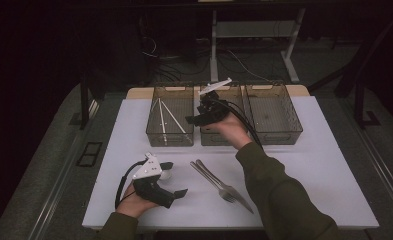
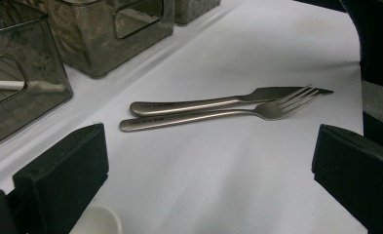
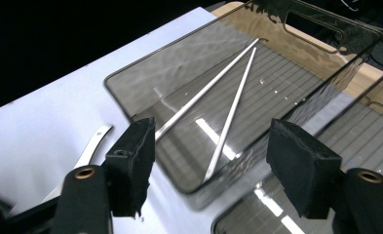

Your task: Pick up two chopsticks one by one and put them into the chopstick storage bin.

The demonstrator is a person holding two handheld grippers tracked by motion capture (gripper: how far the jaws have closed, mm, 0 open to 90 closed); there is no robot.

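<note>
A steel fork [image 1: 225, 190] and knife [image 1: 207, 174] lie side by side on the white mat [image 1: 309, 170], seen closer as the fork [image 2: 277, 105] and the knife [image 2: 199, 105]. My left gripper [image 1: 176, 178] rests at the mat's front left, jaws open toward the cutlery; its own view [image 2: 208, 156] has nothing between them. Over the near edge of the middle bin [image 1: 219, 140] hangs my right gripper [image 1: 196, 112], open and empty [image 3: 213, 146]. Below and ahead of it, two thin chopsticks [image 3: 228, 97] lie in the left bin [image 1: 170, 142].
Three smoky clear bins stand in a row at the back of the mat; the right bin [image 1: 279, 115] looks empty. A small white round object [image 2: 96, 222] sits under the left gripper. The mat's edges drop to a dark floor with cables and a table frame behind.
</note>
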